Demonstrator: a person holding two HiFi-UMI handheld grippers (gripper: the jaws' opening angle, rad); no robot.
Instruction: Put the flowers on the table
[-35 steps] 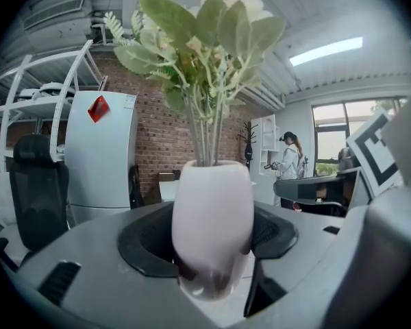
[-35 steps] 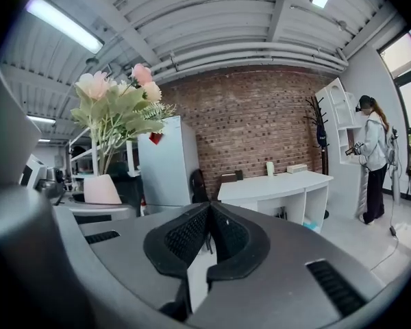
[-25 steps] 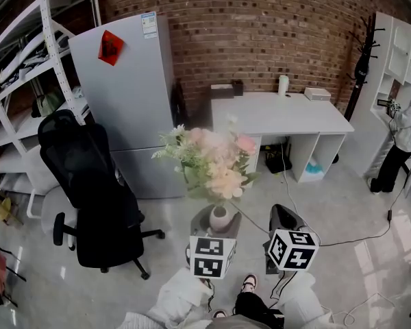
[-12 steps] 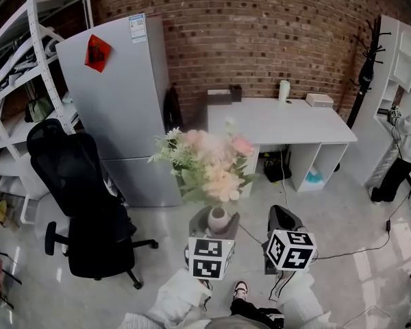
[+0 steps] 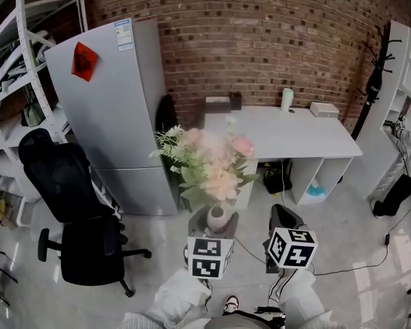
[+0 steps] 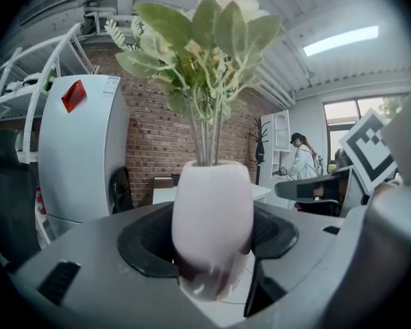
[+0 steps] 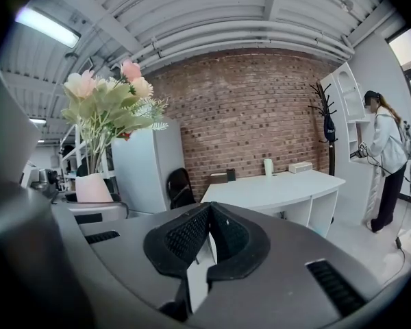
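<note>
Brick-walled room, counter (image 5: pixel 288 125) well ahead. Left gripper (image 6: pixel 214 256) fingers clamped on vase (image 6: pixel 212 197) of flowers (image 5: pixel 209 160) (right gripper (image 7: pixel 204 252) fingers together, empty). Keep vase upright; set down gently.

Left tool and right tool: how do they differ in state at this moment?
The left tool is shut on the white vase of flowers; the right tool is shut on nothing, its jaws together. The left tool sits under the flowers; the right tool is beside it, apart from the vase. Both face the white table.
</note>
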